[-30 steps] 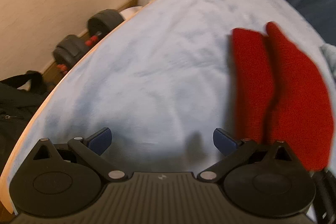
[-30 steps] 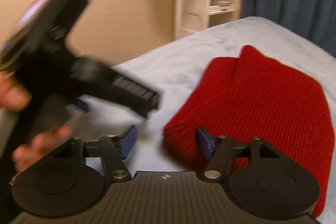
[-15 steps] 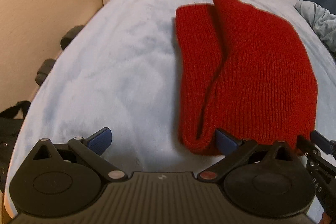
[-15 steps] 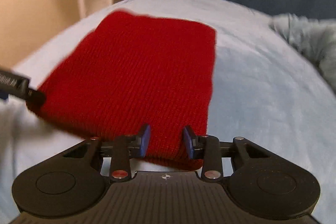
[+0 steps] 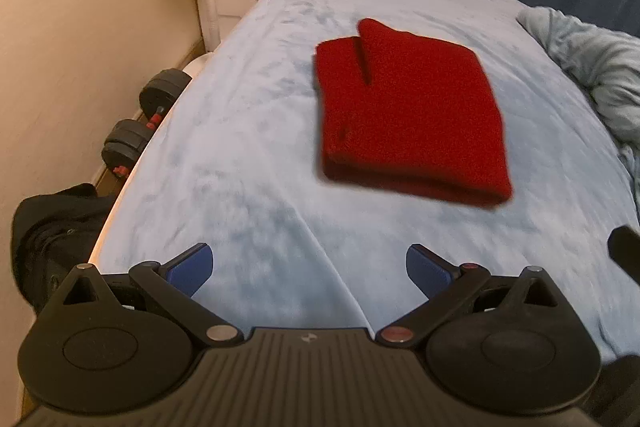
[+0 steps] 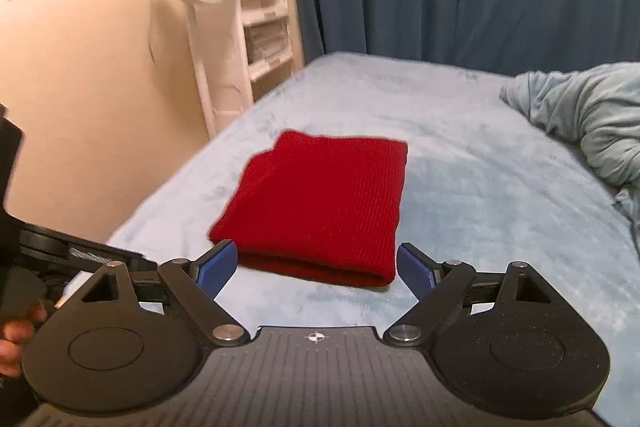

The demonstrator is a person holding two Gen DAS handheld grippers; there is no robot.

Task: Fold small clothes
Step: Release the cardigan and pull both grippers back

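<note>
Red hat lies folded flat on the bed; left tool wide open, empty; right tool opening, empty, fold apparently finished

Left gripper: black ribbed body, two round black discs, blue finger pads, silver pivot screws. Right gripper: identical, crosshair marking.

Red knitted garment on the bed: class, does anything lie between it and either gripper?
Nothing visible. Only bare light-blue blanket separates the red knitted garment from the left gripper and the right gripper, whose jaws are opening with nothing between them. The crumpled bedding lies off to the side.
</note>
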